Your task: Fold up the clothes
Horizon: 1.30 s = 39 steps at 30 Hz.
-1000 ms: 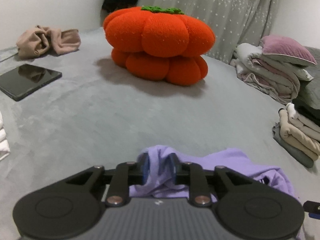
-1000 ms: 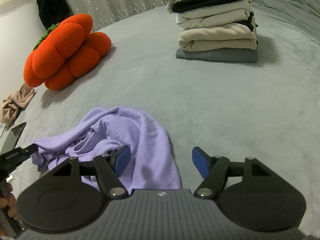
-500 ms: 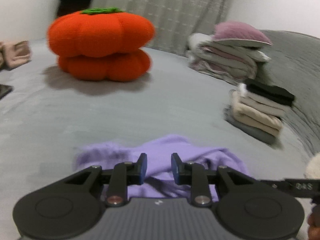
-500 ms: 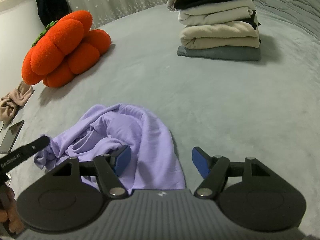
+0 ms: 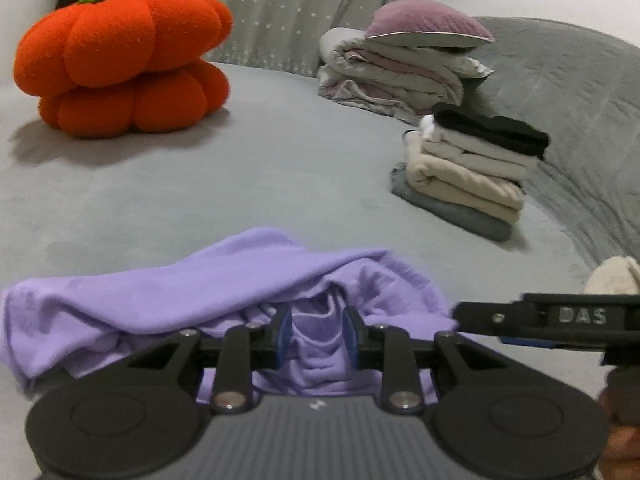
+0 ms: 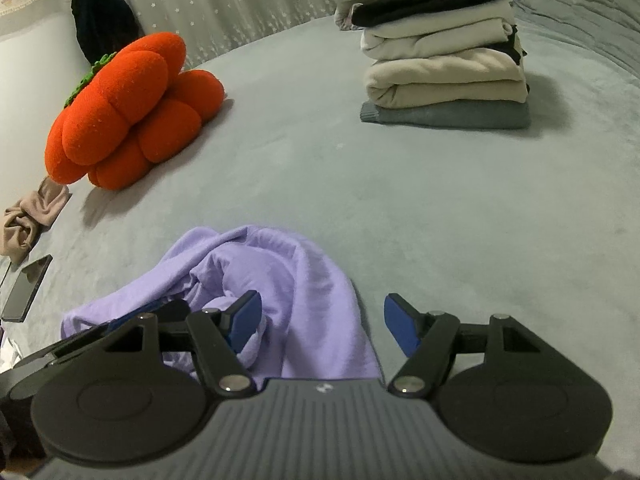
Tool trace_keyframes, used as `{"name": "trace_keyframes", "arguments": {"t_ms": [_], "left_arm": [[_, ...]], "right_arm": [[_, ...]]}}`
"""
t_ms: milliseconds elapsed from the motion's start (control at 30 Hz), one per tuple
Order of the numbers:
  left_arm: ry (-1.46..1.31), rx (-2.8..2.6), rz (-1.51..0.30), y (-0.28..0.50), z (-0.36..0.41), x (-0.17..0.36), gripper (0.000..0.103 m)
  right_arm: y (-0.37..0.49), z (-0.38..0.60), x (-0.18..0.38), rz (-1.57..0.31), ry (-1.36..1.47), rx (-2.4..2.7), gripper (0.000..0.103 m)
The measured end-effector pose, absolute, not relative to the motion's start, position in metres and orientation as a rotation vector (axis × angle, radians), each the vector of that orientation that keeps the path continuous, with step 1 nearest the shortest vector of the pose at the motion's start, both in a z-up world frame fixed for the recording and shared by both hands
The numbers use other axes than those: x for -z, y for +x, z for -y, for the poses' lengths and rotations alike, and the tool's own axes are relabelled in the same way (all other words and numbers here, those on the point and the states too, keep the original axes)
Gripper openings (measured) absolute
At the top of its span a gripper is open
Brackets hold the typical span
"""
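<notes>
Crumpled lilac garment (image 6: 256,280) on the grey bed (image 6: 440,220), well in front of the orange pumpkin cushion (image 6: 128,112). Left tongs (image 5: 316,336) nearly together with a bunch of lilac cloth between the blue pads, seemingly clamped on it. Right tongs (image 6: 322,322) wide apart, gripping nothing, lilac cloth lying under the gap. Stack of folded clothes (image 6: 444,64) well to the right of the cushion. Dark phone (image 6: 26,288) and beige cloth (image 6: 32,220) near the cushion's left side.

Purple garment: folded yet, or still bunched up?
Bunched up. The purple garment lies crumpled in loose overlapping ridges on the grey bed cover.
</notes>
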State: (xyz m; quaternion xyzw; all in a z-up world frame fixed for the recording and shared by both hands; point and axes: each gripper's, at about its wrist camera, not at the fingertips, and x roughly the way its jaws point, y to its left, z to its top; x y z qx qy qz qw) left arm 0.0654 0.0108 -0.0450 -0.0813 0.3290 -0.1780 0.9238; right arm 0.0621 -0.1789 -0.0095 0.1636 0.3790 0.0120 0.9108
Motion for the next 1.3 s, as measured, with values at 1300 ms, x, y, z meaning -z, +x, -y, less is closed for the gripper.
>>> {"name": "trace_keyframes", "arguments": {"t_ms": [1300], "left_arm": [[-0.25, 0.428, -0.718, -0.02, -0.058, 0.018, 0.001]], "right_arm": [[0.055, 0.147, -0.011, -0.747, 0.283, -0.139, 0.072]]}}
